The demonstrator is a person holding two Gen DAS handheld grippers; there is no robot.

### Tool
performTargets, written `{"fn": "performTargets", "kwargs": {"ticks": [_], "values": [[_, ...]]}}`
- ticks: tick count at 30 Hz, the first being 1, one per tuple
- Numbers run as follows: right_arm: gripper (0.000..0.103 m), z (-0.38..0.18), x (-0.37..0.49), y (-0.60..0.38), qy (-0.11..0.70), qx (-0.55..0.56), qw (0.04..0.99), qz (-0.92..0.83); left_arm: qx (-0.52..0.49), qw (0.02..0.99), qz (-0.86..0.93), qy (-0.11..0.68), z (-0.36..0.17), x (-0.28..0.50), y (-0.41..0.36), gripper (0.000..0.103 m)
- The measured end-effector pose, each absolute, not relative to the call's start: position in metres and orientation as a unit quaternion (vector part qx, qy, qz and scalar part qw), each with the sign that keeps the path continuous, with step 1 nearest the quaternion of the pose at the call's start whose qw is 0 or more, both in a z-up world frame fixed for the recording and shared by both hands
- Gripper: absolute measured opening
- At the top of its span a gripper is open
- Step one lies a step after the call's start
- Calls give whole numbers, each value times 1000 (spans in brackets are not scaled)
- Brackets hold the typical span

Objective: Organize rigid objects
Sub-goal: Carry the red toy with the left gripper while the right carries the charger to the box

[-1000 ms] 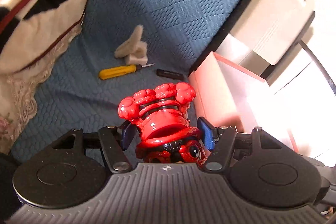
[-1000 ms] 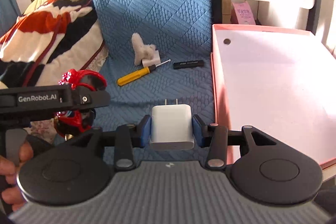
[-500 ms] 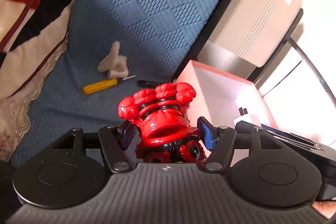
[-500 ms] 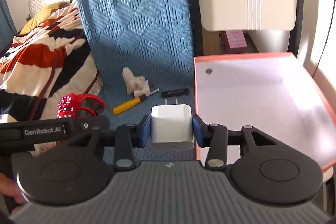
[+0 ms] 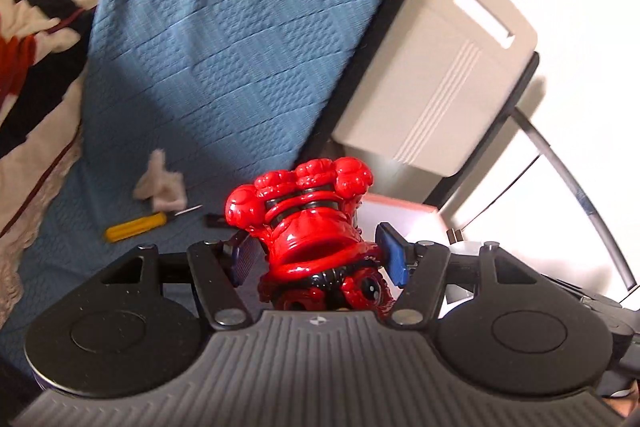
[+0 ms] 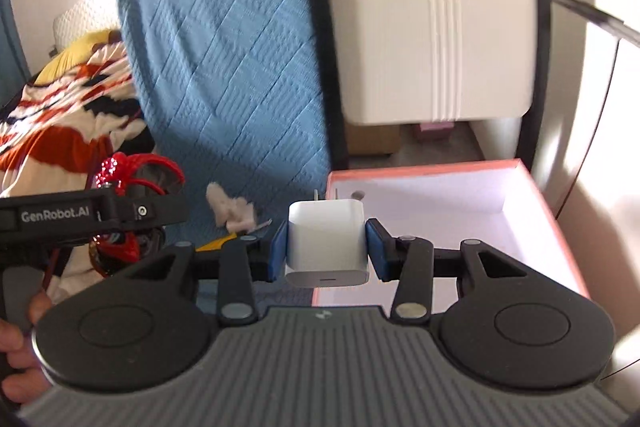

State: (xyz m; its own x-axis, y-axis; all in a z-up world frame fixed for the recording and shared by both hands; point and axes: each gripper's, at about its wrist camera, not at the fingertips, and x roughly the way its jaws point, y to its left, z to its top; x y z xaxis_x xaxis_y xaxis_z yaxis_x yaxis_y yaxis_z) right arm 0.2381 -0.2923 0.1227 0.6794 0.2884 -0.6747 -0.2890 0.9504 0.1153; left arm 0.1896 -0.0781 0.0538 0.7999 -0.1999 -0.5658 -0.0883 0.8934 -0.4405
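Left wrist view: a red toy figure (image 5: 310,227) is clamped between the left gripper (image 5: 316,255) pads, with a yellow screwdriver (image 5: 134,227) seen clearly on the blue quilt (image 5: 224,39). Right wrist view: a white charger (image 6: 327,241) is gripped between the right gripper (image 6: 326,249) fingers, beside an open pink box (image 6: 560,223) shown fully only here.

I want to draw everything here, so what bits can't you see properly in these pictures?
- Red toy: its lower part is hidden behind the left gripper body, left wrist view.
- Yellow screwdriver: blurred there; mostly hidden behind the right gripper in the right wrist view.
- Small black object: half hidden by the toy, too small to identify.
- White charger: its prongs barely show.
- Pink box: near corner covered by the gripper.
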Motion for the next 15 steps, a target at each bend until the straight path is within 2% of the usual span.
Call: {"fn": "performTargets", "kwargs": {"ticks": [8, 15], "values": [[46, 142, 260, -337, 353, 13, 927, 124, -220, 927, -54, 299, 66, 217, -130, 68], [46, 118, 272, -367, 384, 24, 918, 101, -195, 927, -83, 311, 44, 226, -166, 68]]}}
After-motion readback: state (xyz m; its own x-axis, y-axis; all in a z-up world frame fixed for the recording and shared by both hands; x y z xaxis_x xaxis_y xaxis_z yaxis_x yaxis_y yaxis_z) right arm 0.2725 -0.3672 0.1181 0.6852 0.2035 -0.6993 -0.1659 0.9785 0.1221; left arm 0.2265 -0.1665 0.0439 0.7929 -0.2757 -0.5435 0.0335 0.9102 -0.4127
